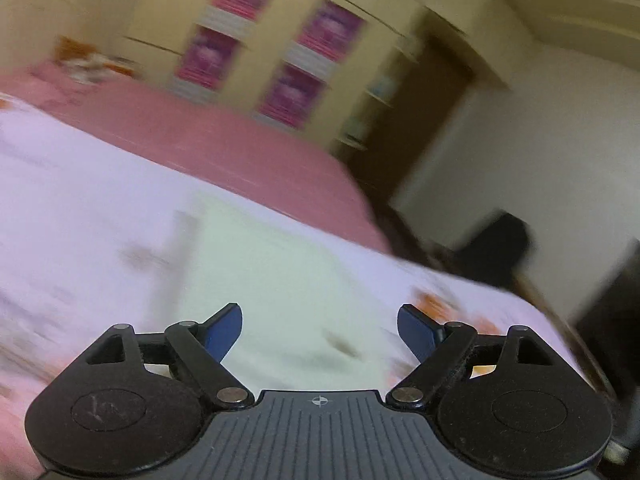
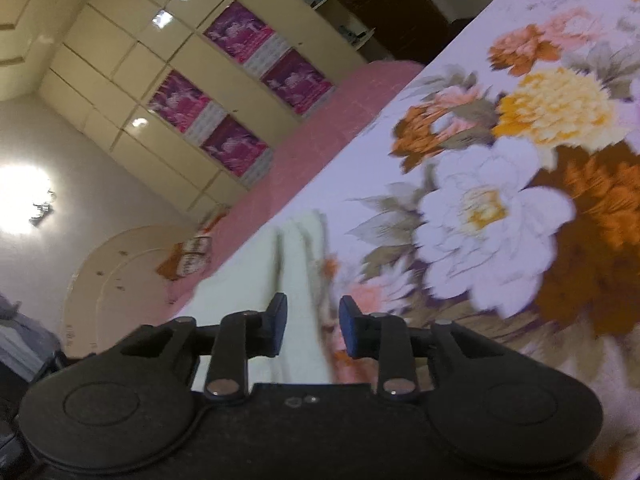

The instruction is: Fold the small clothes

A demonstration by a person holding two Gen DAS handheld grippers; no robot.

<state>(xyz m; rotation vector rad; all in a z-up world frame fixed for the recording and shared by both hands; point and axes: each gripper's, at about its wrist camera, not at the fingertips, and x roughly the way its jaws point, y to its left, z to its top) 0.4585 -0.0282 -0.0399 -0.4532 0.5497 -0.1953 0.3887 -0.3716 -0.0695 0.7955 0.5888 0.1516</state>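
Observation:
A pale mint-green small garment (image 1: 276, 276) lies flat on the flowered bed sheet (image 1: 72, 208). My left gripper (image 1: 320, 330) hovers above its near part, jaws wide apart with nothing between the blue pads. In the right wrist view the same pale garment (image 2: 298, 264) runs as a narrow folded strip away from my right gripper (image 2: 312, 330). That gripper's jaws stand partly apart over the strip's near end, and the pads do not press on the cloth. The left wrist view is blurred.
The sheet (image 2: 500, 208) is printed with large white, yellow and orange flowers. A pink bedspread (image 1: 224, 136) covers the far part of the bed. Cream wardrobes with purple panels (image 2: 236, 92) stand behind. The bed's edge drops to a dark floor (image 1: 500, 248) at right.

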